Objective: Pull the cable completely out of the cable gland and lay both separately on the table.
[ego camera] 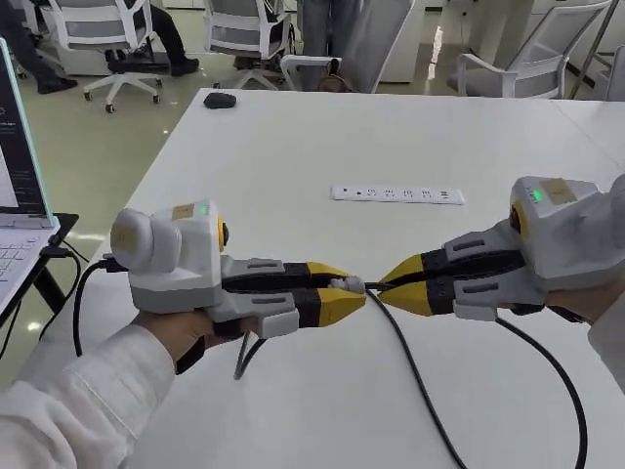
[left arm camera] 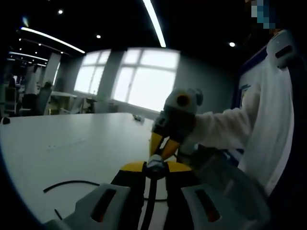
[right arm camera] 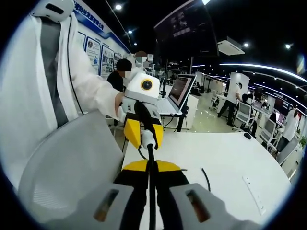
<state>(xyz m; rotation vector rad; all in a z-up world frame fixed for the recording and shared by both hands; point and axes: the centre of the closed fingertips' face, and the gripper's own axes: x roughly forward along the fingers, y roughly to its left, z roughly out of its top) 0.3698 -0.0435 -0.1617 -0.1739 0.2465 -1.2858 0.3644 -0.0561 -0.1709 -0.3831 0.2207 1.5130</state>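
Fingers of my left gripper point(ego camera: 349, 288) clamp the white cable gland point(ego camera: 347, 284). Just beyond their tips my right gripper point(ego camera: 384, 288) pinches the black cable point(ego camera: 420, 381), its axis running straight between both, so the pull goes directly apart, above the table point(ego camera: 391, 147).

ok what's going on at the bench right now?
A person holds a gripper in each hand, tips facing over the white table. The left gripper is shut on the pale cable gland; the right gripper is shut on the black cable right beside it. The cable looks threaded in the gland, slack trailing on the table. Neither is laid down yet.
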